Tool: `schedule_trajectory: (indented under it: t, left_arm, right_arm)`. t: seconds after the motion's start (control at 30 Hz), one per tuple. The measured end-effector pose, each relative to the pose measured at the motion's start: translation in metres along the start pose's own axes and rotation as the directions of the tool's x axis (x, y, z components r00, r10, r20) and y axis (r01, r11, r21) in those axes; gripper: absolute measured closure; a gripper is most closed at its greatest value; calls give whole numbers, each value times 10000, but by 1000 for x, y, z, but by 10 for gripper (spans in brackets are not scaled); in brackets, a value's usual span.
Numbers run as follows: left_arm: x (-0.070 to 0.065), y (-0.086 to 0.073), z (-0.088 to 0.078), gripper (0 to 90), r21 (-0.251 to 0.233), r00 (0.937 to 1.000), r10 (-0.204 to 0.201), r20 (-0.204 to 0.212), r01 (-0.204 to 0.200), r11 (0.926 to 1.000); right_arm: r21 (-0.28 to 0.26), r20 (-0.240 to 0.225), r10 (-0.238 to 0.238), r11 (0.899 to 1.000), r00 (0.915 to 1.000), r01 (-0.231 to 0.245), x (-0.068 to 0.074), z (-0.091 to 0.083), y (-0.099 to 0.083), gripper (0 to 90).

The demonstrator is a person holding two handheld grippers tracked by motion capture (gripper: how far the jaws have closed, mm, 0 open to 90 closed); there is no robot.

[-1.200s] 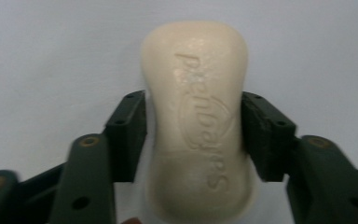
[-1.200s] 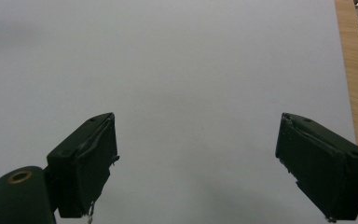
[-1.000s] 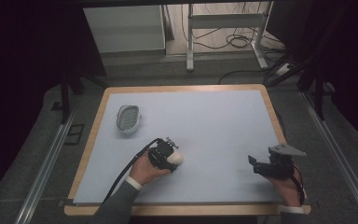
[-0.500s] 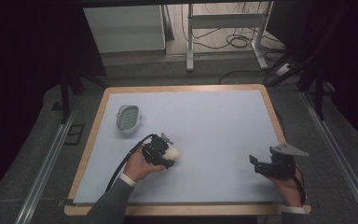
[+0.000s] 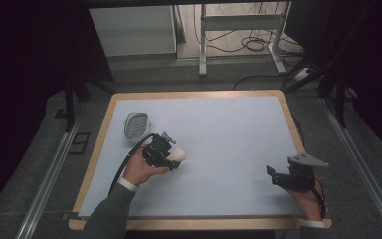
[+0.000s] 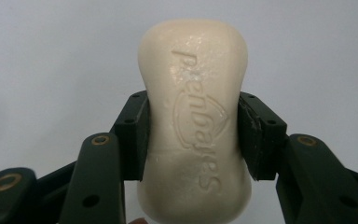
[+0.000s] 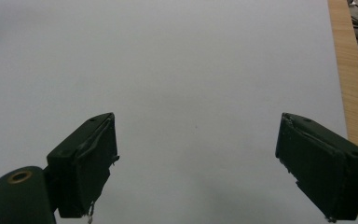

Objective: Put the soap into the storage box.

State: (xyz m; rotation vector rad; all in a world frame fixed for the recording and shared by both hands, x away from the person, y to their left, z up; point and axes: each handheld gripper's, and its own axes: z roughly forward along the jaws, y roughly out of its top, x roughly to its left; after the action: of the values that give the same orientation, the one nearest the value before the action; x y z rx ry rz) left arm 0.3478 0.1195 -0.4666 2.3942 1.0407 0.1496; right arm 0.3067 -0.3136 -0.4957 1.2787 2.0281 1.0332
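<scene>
Dim room, grey floor (image 5: 40,164), white cabinet (image 5: 132,30), metal stand (image 5: 238,22) amid loose cables (image 5: 251,45).

cream soap bar (image 6: 193,116), black left claw (image 6: 193,135), pale blue table (image 5: 229,129)

A pale blue-grey rectangular mat (image 5: 229,129) covers the table, leaving a light wooden border (image 5: 194,93) bare along every edge. Grey carpeted floor (image 5: 40,164) surrounds it. A silver metal rail (image 5: 49,174) runs along the floor off the left edge and another (image 5: 363,164) off the right edge. A small black square frame (image 5: 81,139) lies beside the left rail. Beyond the far edge stand a white flat-fronted cabinet (image 5: 132,31) and a white metal stand (image 5: 202,40), with black cables (image 5: 251,45) looped between its legs.
</scene>
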Motion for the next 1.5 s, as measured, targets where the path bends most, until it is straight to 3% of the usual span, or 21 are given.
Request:
schedule_trajectory:
  t: [0.23,0.87,1.5]
  left_arm:
    - [7,7,-12,496,-169,9998,-43,-181,40,9998]
    - [28,19,-24,497,-468,9978,-409,-527,385,9982]
    - [44,31,-33,497,-499,9961,-529,-704,495,9975]
  right_arm:
    - [4,8,33,10000,10000,-33,-1,0,-1,123]
    - [68,75,91,9999,9999,-91,-3,2,-2,123]
    - [71,103,134,9999,9999,-135,-4,2,-2,123]
